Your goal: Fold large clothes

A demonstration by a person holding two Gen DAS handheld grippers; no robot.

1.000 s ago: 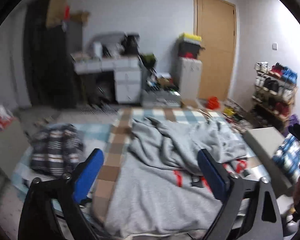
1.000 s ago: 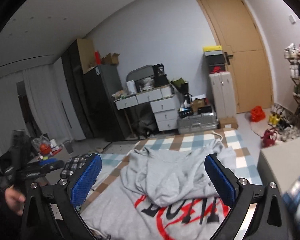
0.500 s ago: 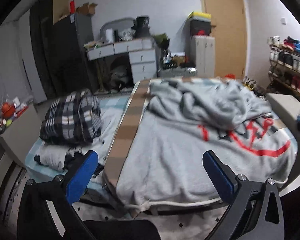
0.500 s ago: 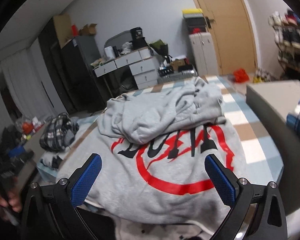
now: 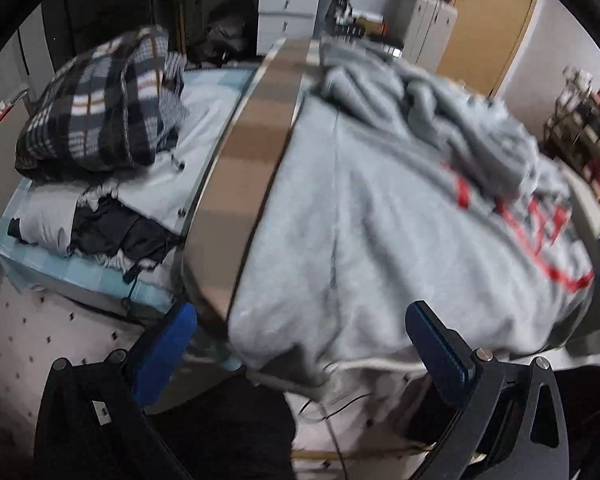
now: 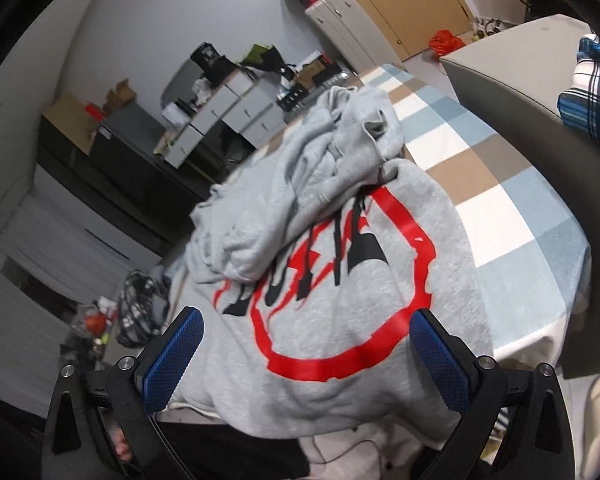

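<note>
Hovering, jaws spread: left gripper point(image 5: 300, 344), right gripper point(image 6: 306, 346); one grey sweatshirt point(image 6: 340, 280), one plaid bundle point(image 5: 100, 100).

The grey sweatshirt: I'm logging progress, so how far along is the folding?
Barely started. Done: the grey sweatshirt lies print-up on the checked cloth. In hand: nothing; the left claw and right claw are open at its hem. Left: the bunched upper part and every fold.

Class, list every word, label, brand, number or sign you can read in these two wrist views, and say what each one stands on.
Nothing reads whole.
Grey sweatshirt: black block letters inside a red ring, their tops hidden under the bunched fabric; not readable.
The same print in the left wrist view: red strokes only, blurred.
Boxes on the white cabinet: any labels too small to read.
</note>
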